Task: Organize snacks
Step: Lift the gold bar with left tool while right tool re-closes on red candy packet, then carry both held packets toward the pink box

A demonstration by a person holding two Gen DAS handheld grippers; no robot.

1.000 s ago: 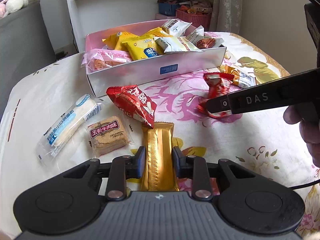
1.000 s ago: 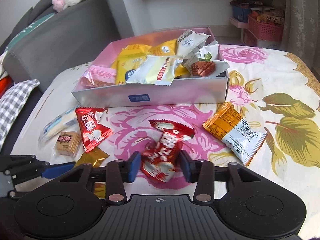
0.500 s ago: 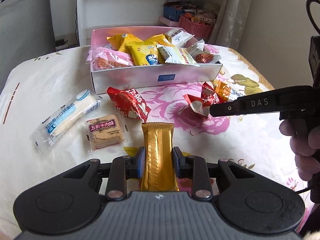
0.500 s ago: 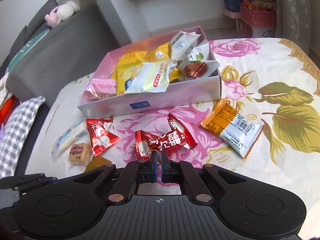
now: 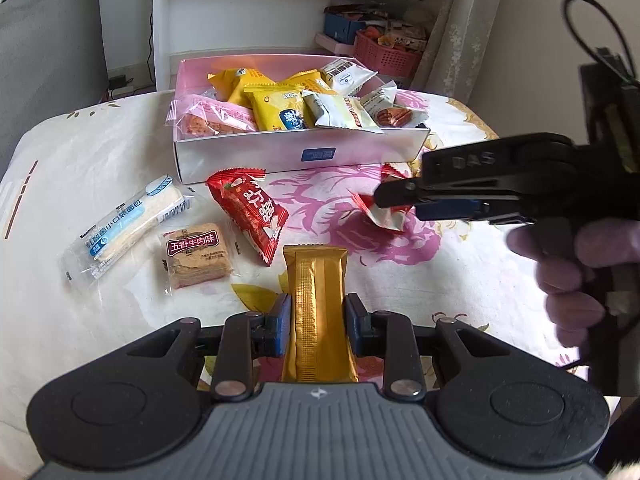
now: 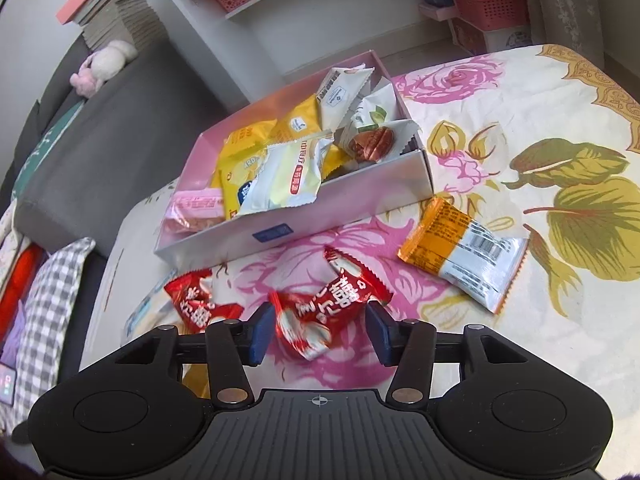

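Down at the near edge of the counter point(image 5: 460, 280), with its flowered cloth, the left tool point(image 5: 317, 320) is clamped on a gold snack bar point(image 5: 316, 280), both blue pads pressed against the wrapper's long sides, the bar pointing straight ahead toward the pink box point(image 5: 300, 156). Over on the right, the right tool point(image 6: 320, 330) has just been opening, and its pads now stand clear on either side of a crumpled red packet point(image 6: 320, 312) that sits between them without being squeezed; from the left wrist view that same tool reaches in from the right edge, a person's hand point(image 5: 568, 268) wrapped around its grip. A second red packet point(image 5: 250, 210) lies flat just ahead of the gold bar, and left of it sit a small square biscuit pack point(image 5: 196, 254) and a long clear-wrapped white bar point(image 5: 124, 228). An orange and white packet point(image 6: 464, 250) rests on the cloth to the right of the box's corner. Inside the box it's a heap: yellow packs point(image 5: 276, 108), a pink-wrapped snack point(image 5: 212, 118) at the left end, white packs toward the right. White shelves point(image 5: 280, 12) and a pink basket point(image 5: 388, 56) stand behind.
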